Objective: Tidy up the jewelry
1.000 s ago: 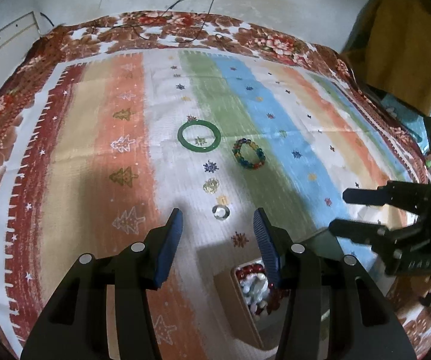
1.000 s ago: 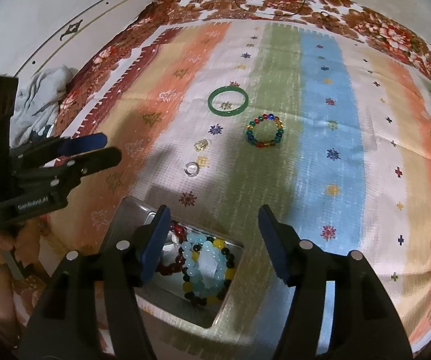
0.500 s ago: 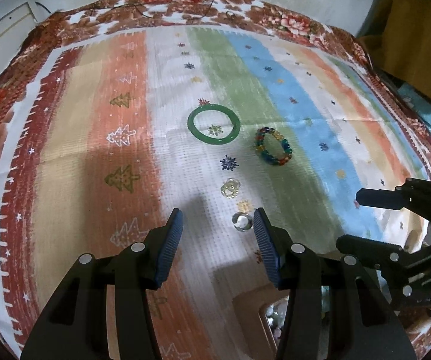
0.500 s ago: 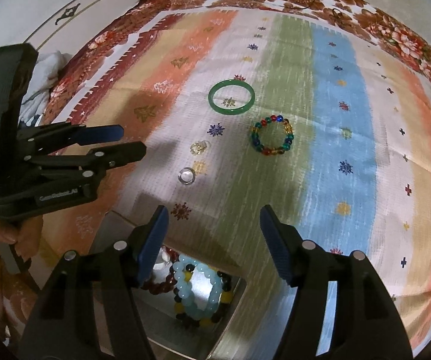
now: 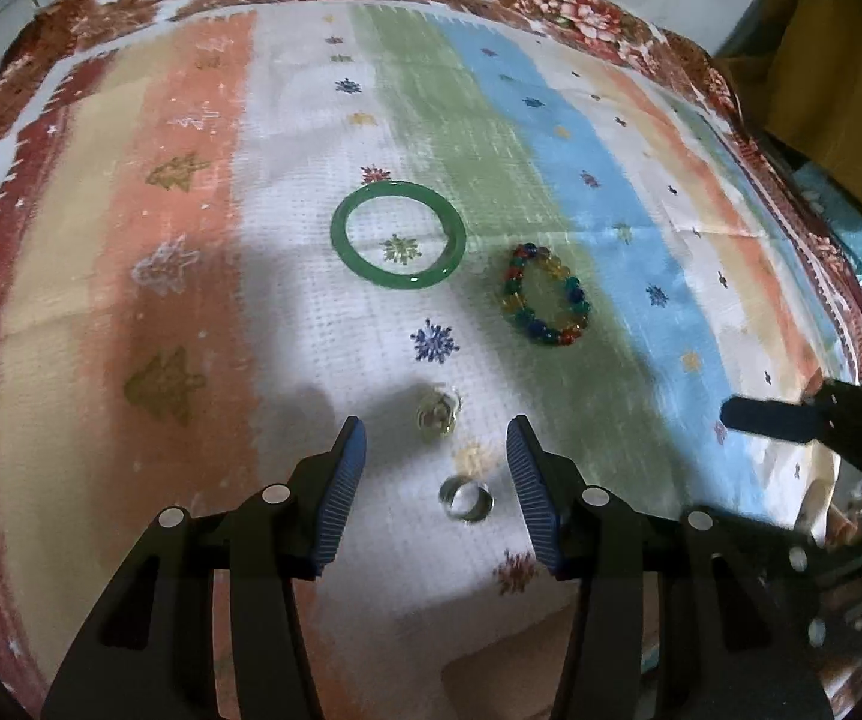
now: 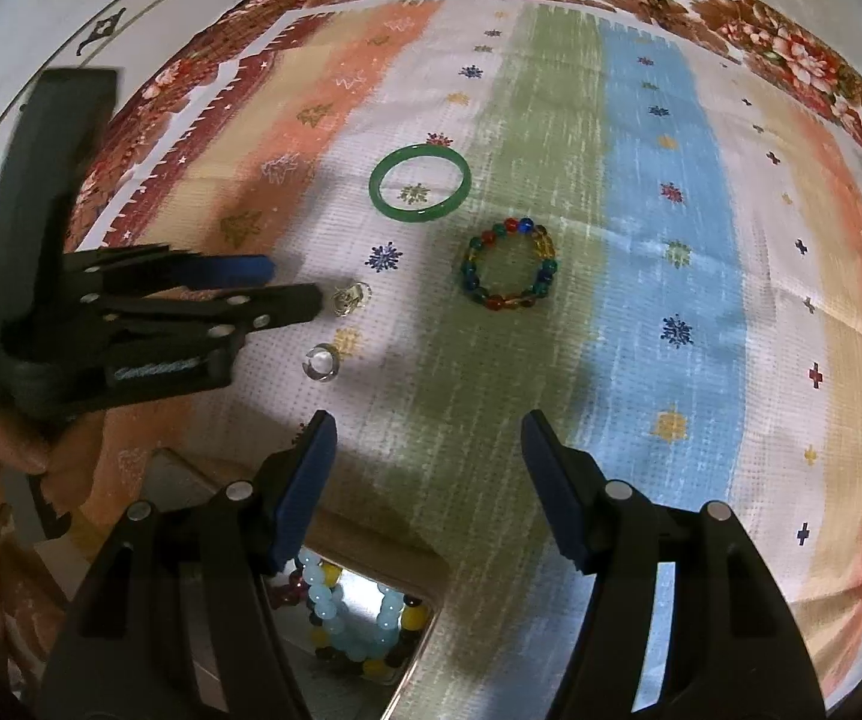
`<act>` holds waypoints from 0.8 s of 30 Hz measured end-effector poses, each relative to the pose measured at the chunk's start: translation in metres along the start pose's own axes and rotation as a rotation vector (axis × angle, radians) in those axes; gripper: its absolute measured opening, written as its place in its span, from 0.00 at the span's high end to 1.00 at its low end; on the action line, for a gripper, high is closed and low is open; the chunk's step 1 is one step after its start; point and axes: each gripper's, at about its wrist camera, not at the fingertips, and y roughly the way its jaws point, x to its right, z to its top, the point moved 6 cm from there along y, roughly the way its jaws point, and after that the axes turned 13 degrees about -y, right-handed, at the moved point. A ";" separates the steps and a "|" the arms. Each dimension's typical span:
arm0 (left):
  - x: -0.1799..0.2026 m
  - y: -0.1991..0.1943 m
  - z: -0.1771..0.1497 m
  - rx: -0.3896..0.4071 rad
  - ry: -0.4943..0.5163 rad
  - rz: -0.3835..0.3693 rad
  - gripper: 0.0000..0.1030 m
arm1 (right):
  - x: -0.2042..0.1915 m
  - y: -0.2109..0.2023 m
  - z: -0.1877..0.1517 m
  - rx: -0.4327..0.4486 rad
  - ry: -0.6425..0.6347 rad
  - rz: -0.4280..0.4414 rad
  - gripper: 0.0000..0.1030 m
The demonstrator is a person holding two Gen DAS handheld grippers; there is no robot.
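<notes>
A green bangle (image 5: pixel 398 234) (image 6: pixel 420 182), a multicoloured bead bracelet (image 5: pixel 544 294) (image 6: pixel 508 266), a clear gem ring (image 5: pixel 438 413) (image 6: pixel 350 297) and a silver ring (image 5: pixel 466 498) (image 6: pixel 320 362) lie on the striped cloth. My left gripper (image 5: pixel 435 449) (image 6: pixel 287 285) is open and empty, low over the cloth, with the silver ring between its fingers and the gem ring just ahead. My right gripper (image 6: pixel 425 444) is open and empty, above a box (image 6: pixel 359 630) holding beaded bracelets.
The striped cloth (image 5: pixel 640 180) has a floral border. A yellow-brown cloth (image 5: pixel 832 78) lies beyond its right edge. White floor (image 6: pixel 101 12) lies to the left. The box corner (image 5: pixel 508 678) shows under the left gripper.
My left gripper has moved forward and down over the two rings, so the silver ring now lies between its fingers. My right gripper has moved forward a little; the box has slid lower in its view.
</notes>
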 end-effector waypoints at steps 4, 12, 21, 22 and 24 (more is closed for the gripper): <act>0.004 0.015 0.003 -0.017 0.030 0.042 0.54 | 0.003 0.003 0.001 -0.008 -0.009 -0.004 0.38; 0.007 0.031 0.005 -0.041 0.065 0.068 0.61 | 0.020 0.013 0.008 -0.024 0.003 -0.026 0.38; 0.006 0.038 0.003 -0.049 0.108 0.090 0.66 | 0.068 0.036 0.015 -0.045 0.088 -0.106 0.38; 0.006 0.038 0.003 -0.049 0.113 0.091 0.66 | 0.072 0.037 0.015 -0.045 0.107 -0.112 0.38; 0.006 0.038 0.003 -0.048 0.120 0.092 0.66 | 0.081 0.041 0.015 -0.044 0.154 -0.112 0.38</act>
